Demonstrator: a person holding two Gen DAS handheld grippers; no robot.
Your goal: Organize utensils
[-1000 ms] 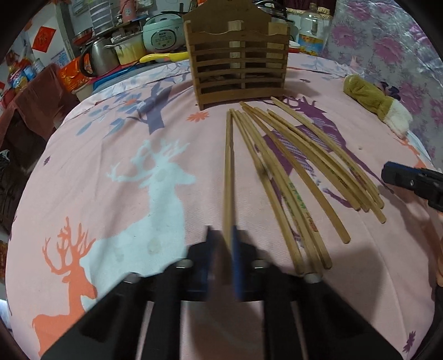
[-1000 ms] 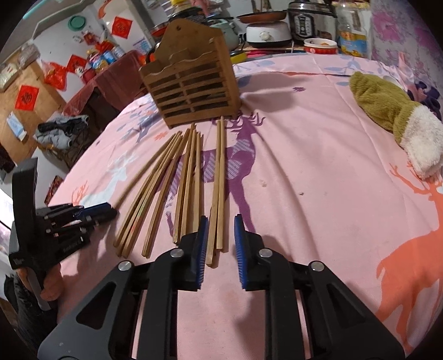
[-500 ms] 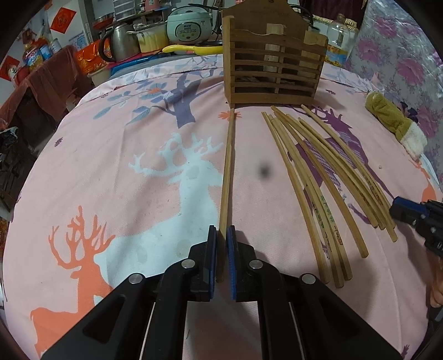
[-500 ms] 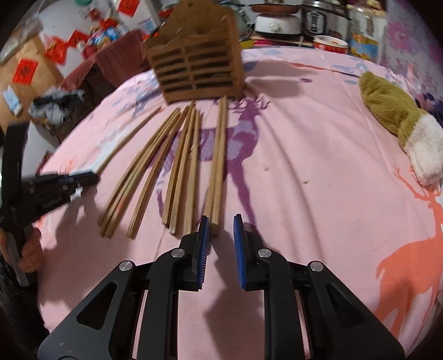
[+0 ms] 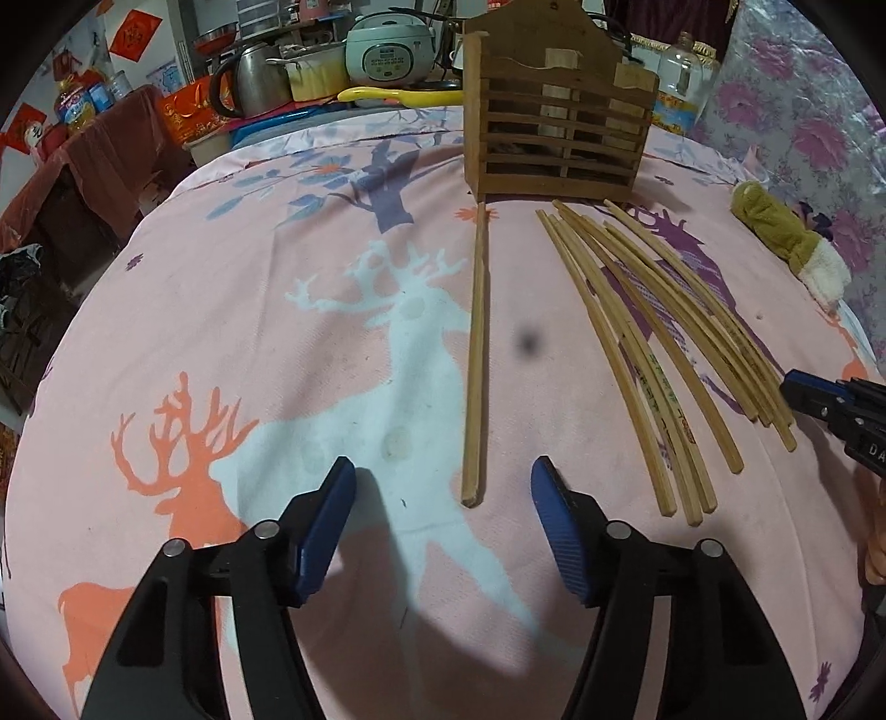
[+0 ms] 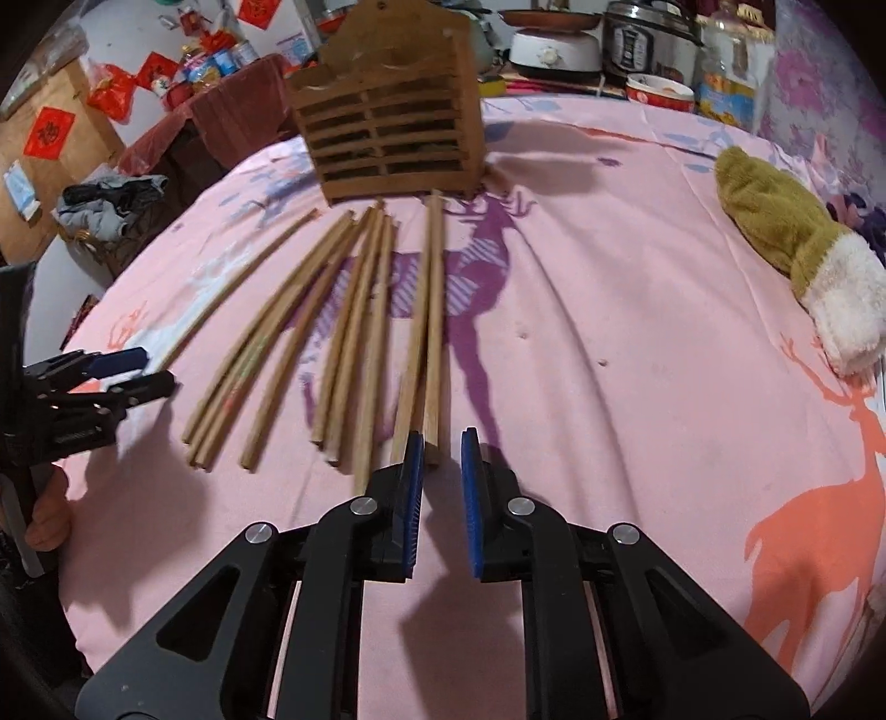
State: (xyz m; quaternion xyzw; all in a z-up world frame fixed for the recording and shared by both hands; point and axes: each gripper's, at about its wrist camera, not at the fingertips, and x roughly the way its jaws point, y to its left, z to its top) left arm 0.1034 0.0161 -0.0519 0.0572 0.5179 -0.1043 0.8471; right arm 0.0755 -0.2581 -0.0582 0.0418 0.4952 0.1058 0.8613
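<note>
A slatted wooden holder (image 5: 554, 138) (image 6: 393, 138) stands upright at the far side of the pink deer-print cloth. One chopstick (image 5: 476, 354) lies alone, its far tip at the holder's base. My left gripper (image 5: 443, 468) is opening wide, and the chopstick's near end lies loose on the cloth between the fingers. Several more chopsticks (image 5: 653, 354) (image 6: 343, 343) fan out to the right. My right gripper (image 6: 443, 440) is closing to a narrow gap at the near end of the rightmost pair (image 6: 429, 332), without pressing on it.
A green and white plush mitten (image 6: 792, 243) lies near the cloth's right edge. Behind the table are a rice cooker (image 5: 390, 50), a kettle and pots. The cloth drops off at the left, above dark clutter. A hand holds the left gripper (image 6: 133, 371).
The left gripper carried one chopstick leftward away from the bundle, then opened and left it on the cloth. The right gripper's gap narrowed slightly near the rightmost pair's ends.
</note>
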